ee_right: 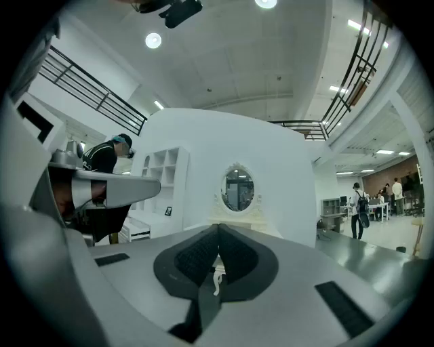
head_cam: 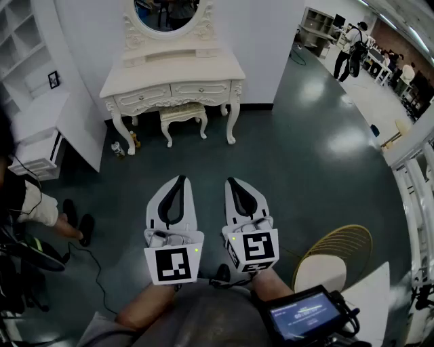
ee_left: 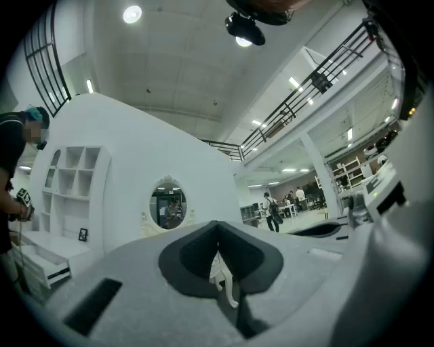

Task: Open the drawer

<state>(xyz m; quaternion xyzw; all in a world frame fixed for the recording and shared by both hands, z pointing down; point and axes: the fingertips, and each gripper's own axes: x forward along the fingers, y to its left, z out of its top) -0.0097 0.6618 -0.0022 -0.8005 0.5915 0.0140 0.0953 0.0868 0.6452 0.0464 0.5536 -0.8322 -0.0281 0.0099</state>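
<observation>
A white ornate dressing table [head_cam: 173,71] stands against the far wall, with an oval mirror [head_cam: 167,13] above it. Its two front drawers [head_cam: 142,97] [head_cam: 200,89] are both pushed in. A small matching stool [head_cam: 183,114] is tucked under it. My left gripper [head_cam: 180,179] and right gripper [head_cam: 232,181] are held side by side over the dark floor, well short of the table, pointing toward it. Both are shut with nothing between the jaws. In the left gripper view the mirror [ee_left: 167,202] shows above the closed left gripper [ee_left: 218,227]. The right gripper view shows the mirror [ee_right: 238,190] above the closed right gripper [ee_right: 218,230].
A white shelf unit [head_cam: 37,81] with a low drawer box [head_cam: 34,159] stands at the left. A person [head_cam: 30,207] and a cable [head_cam: 95,268] are beside it. A gold chair [head_cam: 339,254] is at lower right. Small items [head_cam: 119,149] lie by the table's left leg. People stand far back right.
</observation>
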